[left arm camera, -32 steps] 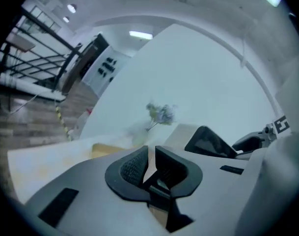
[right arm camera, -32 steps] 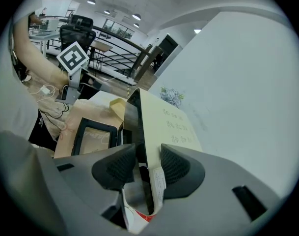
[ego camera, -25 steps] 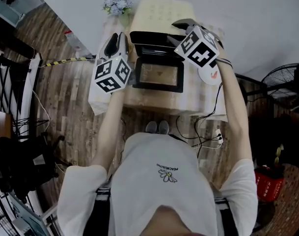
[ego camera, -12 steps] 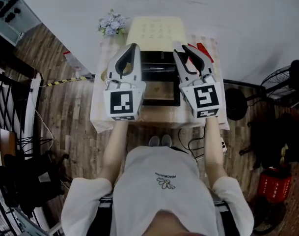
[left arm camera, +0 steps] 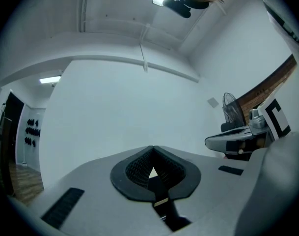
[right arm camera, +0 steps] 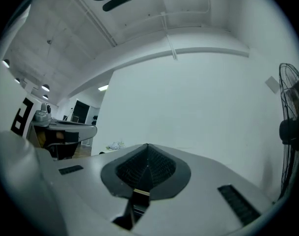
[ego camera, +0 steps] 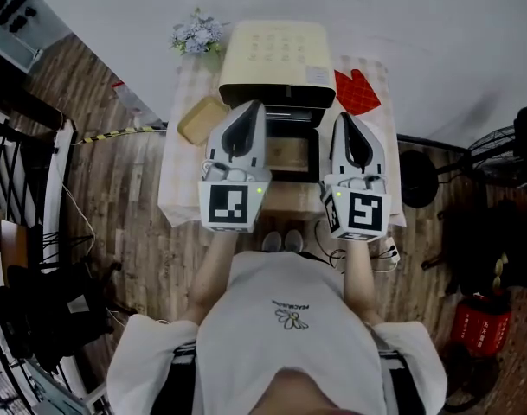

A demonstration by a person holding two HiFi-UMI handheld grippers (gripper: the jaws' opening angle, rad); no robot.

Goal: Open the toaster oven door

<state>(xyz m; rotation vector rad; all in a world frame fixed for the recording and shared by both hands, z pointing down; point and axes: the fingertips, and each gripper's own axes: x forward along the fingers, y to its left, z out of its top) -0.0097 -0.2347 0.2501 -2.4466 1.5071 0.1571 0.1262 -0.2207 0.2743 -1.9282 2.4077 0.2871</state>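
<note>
Cream oven door (ego camera: 289, 152) already lies open, so left gripper (ego camera: 252, 106) and right gripper (ego camera: 346, 116), jaws just closed empty, should steer clear.

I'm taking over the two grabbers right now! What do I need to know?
Left gripper: shut and empty, its jaws just closed; it touches nothing.
Right gripper: the same, shut and empty, its jaws just closed.
Toaster oven: at the back of the table. Its door is folded down, open, and shows between the two grippers.
Done: the door is open.
Left: nothing on the door, as far as the views show.
</note>
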